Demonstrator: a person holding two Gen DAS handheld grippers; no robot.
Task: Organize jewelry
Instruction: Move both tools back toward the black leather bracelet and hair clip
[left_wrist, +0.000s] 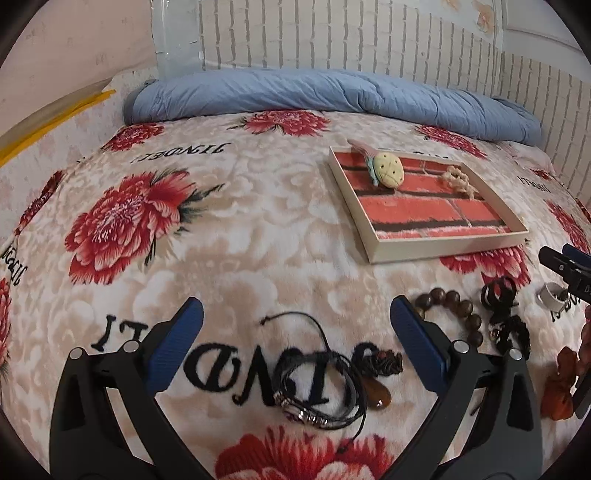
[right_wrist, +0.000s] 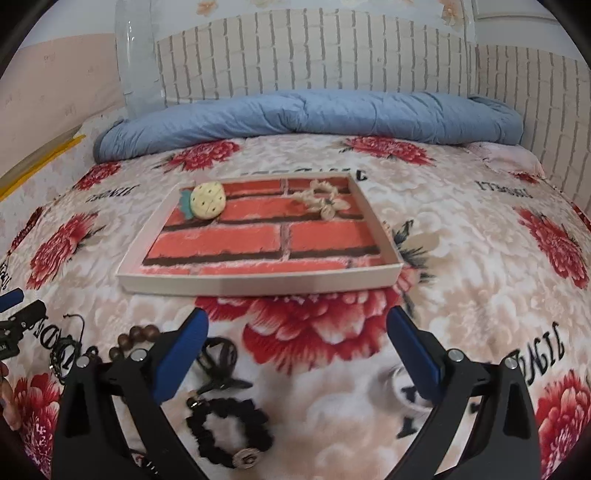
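We are working over a plush floral blanket (left_wrist: 258, 229), soft and embossed, printed with red peonies and black lettering. Taking the shallow cream tray (right_wrist: 258, 286) with its brick-print floor as our landmark, we are seeing a round pale-yellow pineapple-shaped piece (right_wrist: 208, 201) lying in its far left corner and a knotted cream scrunchie (right_wrist: 323, 199) in its far right part.

In front of the tray and to its left, our left gripper (left_wrist: 295, 332) is hovering with its blue ribbed fingers spread wide, empty, over a tangle of thin black cord bracelets (left_wrist: 317, 398) with a metal clasp and an amber teardrop pendant (left_wrist: 378, 397). Just rightward, a string of round dark wooden beads (left_wrist: 454, 306) is curving, then a black hair clip (left_wrist: 498, 291), a white ring-like band (left_wrist: 550, 295), and carved reddish pieces (left_wrist: 565, 384) at the edge.

Our right gripper (right_wrist: 297, 334) is likewise standing wide open and holding nothing, directly in front of the tray's near wall. A ruffled black scrunchie (right_wrist: 229, 432) with a round metal charm is lying beneath its left finger, partly hidden by it.

Behind the tray, a rolled blue quilt (right_wrist: 310, 114) is lying along the white brick-patterned wall (right_wrist: 314, 51).
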